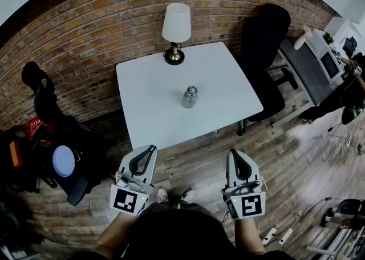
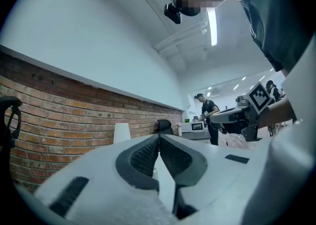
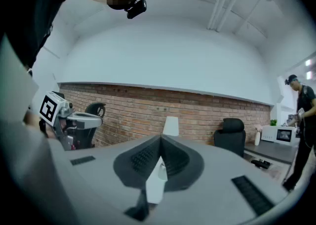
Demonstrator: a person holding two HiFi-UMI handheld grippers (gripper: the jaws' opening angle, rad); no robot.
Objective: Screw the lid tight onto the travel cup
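A small steel travel cup with its lid on top stands upright near the middle of the white square table. Both grippers hang well in front of the table, near my body. My left gripper is shut with nothing in it, its pads meeting at the tip. My right gripper is also shut and empty, jaws pressed together. In the right gripper view a sliver of the cup shows through the gap under the jaws. Each gripper view shows the other gripper off to the side.
A table lamp with a white shade stands at the table's far edge by the brick wall. A black office chair is at the table's right, another chair at left. A second desk with a microwave lies far right. Wood floor below.
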